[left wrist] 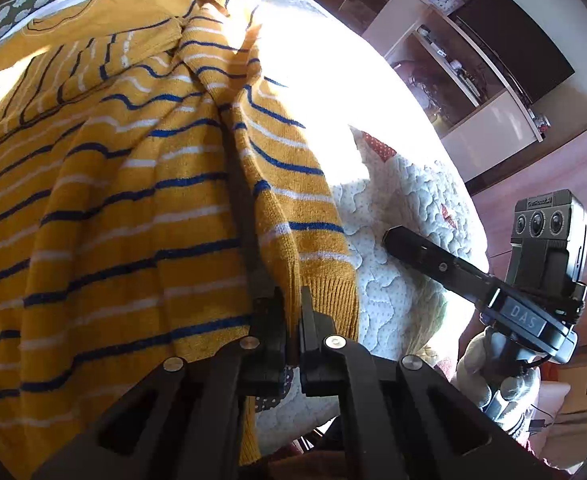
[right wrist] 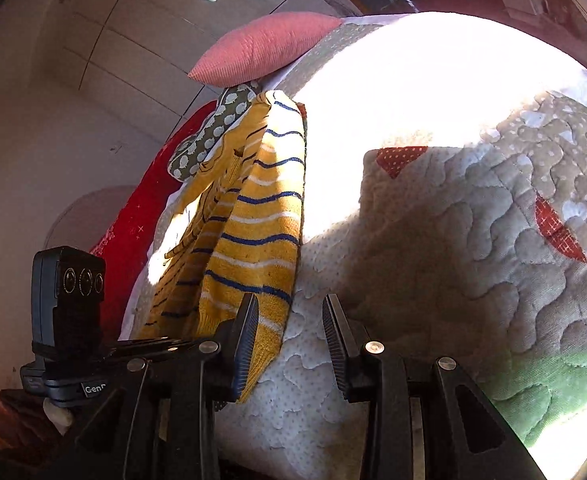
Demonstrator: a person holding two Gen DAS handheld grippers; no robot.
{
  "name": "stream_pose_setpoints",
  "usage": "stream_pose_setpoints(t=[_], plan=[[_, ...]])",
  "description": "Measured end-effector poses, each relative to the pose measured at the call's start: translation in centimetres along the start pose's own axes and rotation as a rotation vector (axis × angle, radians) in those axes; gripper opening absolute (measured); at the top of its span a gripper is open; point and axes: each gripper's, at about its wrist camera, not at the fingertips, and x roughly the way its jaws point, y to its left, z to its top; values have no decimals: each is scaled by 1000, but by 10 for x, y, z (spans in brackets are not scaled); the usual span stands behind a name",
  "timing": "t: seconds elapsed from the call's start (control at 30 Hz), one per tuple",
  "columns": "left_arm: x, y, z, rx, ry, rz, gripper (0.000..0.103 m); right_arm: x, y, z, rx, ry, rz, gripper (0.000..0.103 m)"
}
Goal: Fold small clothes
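A mustard-yellow knit sweater with blue and white stripes lies on a quilted bed cover. My left gripper is shut on the sweater's ribbed hem near the bed's front edge, lifting the fabric into a fold. My right gripper is open and empty, its left finger beside the sweater's lower corner. The right gripper also shows in the left wrist view, to the right of the sweater above the quilt.
A pink pillow and a green patterned cushion lie at the bed's far end. A red cloth hangs at the left side. A TV and shelf unit stand beyond the bed. Bright sunlight washes out the quilt's middle.
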Motion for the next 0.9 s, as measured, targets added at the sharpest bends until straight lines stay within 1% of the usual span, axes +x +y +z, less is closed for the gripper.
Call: stream_pose_setpoints(t=[0.07, 0.13, 0.17, 0.23, 0.27, 0.3, 0.33, 0.37, 0.5, 0.57, 0.63, 0.7, 0.8, 0.83, 0.9], plan=[[-27, -1, 2, 31, -56, 9, 4, 3, 5, 5, -19, 7, -8, 36], [-55, 0, 4, 66, -122, 49, 4, 8, 11, 11, -30, 16, 4, 36], [-67, 3, 5, 78, -150, 73, 4, 11, 13, 14, -26, 21, 23, 36], [-86, 12, 6, 77, -194, 111, 4, 18, 17, 20, 3, 34, 97, 45], [-93, 20, 8, 65, -208, 121, 4, 24, 18, 22, 27, 43, 146, 55], [-100, 30, 9, 48, -218, 131, 4, 30, 19, 25, 53, 48, 183, 58], [-105, 39, 10, 31, -226, 147, 4, 36, 21, 29, 70, 47, 195, 58], [-109, 49, 11, 11, -230, 161, 4, 41, 24, 35, 68, 42, 188, 58], [-121, 86, 8, -58, -232, 192, 4, 64, 50, 75, -19, 15, 106, 58], [-124, 93, 7, -70, -242, 206, 4, 79, 66, 100, -73, 11, 63, 58], [-127, 96, 2, -77, -247, 203, 4, 97, 81, 125, -113, 10, 5, 58], [-125, 97, -3, -77, -249, 212, 4, 117, 95, 149, -126, 32, -28, 58], [-117, 88, -6, -63, -250, 222, 4, 155, 112, 174, -91, 91, -34, 59], [-115, 85, -8, -54, -252, 225, 4, 170, 120, 179, -84, 120, -62, 59], [-112, 77, -12, -30, -260, 230, 4, 195, 131, 175, -107, 176, -133, 59]])
